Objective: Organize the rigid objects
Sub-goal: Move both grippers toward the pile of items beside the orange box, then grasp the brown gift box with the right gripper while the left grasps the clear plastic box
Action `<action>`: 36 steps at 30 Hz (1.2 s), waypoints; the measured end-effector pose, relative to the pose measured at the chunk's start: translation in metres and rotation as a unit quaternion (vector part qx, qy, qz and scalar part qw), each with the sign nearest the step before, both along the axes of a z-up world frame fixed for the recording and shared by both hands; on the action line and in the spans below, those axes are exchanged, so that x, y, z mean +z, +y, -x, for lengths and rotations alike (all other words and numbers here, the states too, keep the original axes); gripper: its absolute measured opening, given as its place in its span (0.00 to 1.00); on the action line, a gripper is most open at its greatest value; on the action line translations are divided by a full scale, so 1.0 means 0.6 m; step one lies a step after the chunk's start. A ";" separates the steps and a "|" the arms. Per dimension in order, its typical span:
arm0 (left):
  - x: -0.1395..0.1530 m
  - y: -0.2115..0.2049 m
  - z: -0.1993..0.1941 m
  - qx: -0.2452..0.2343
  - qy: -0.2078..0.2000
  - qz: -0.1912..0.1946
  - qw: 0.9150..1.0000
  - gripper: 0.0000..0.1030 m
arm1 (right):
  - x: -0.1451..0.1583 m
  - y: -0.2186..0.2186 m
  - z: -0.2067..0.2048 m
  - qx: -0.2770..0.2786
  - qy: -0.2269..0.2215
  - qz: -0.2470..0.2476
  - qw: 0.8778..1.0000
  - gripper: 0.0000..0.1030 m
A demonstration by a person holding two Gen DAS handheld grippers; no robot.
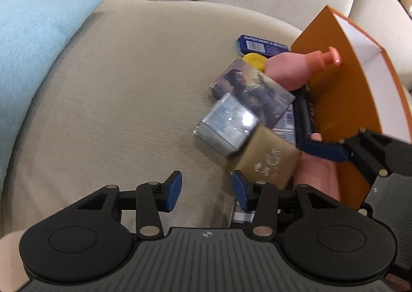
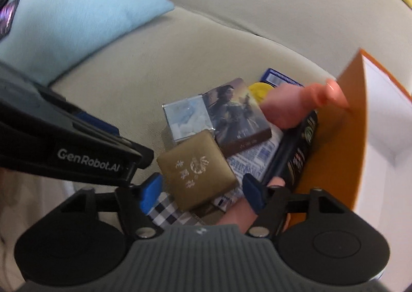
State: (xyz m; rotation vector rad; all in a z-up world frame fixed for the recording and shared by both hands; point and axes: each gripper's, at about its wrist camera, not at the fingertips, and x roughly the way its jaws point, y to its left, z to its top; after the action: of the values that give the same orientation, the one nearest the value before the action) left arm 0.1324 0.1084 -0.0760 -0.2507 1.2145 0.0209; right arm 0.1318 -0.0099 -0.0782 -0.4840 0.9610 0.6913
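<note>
1. Beige sofa cushion point(image 1: 128, 91) carries everything; a blue pillow point(image 1: 33, 42) lies at its far left, well apart from the clutter.
2. My task's things sit heaped against an orange box point(image 1: 340, 91), which stands open on the cushion's right. I judge the heap is there so each piece has a short trip into it.
3. On top lie a gold box point(image 2: 197, 169), a picture box point(image 2: 238, 114) and a clear case point(image 2: 186, 121), overlapping one another. A pink bottle point(image 2: 291, 106) leans with its cap touching the orange wall, a black can point(image 2: 301, 145) just beside it, and a yellow lid point(image 2: 260, 91) and blue box point(image 2: 280, 77) behind.
4. I have the right tongs point(image 2: 203, 193) spread wide, either side of the gold box's near corner, gripping nothing. That box looks like my next pick: topmost, flat-sided, nearest.
5. My left tongs point(image 1: 207, 190) are also released and empty over bare cushion left of the heap, clear of the right hand's path.
</note>
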 end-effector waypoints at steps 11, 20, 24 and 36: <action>-0.009 0.018 -0.026 -0.058 -0.001 0.006 0.998 0.52 | -0.024 0.045 -0.016 0.076 -0.003 0.068 0.995 0.65; 0.010 -0.002 -0.053 -0.208 -0.049 -0.040 0.976 0.71 | 0.030 -0.005 -0.050 0.030 0.034 0.021 0.999 0.63; -0.002 -0.011 -0.070 -0.249 -0.044 -0.033 0.967 0.72 | 0.042 -0.022 -0.064 0.016 0.050 0.013 0.999 0.63; -0.040 -0.046 -0.109 -0.213 -0.015 -0.057 0.975 0.69 | 0.031 -0.017 -0.082 0.066 0.047 0.044 0.996 0.60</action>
State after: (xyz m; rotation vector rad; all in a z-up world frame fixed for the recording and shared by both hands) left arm 0.1976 0.0807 -0.1002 0.1127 1.2123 -0.2855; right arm 0.1810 -0.0199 -0.0598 -0.6002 1.0574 0.7988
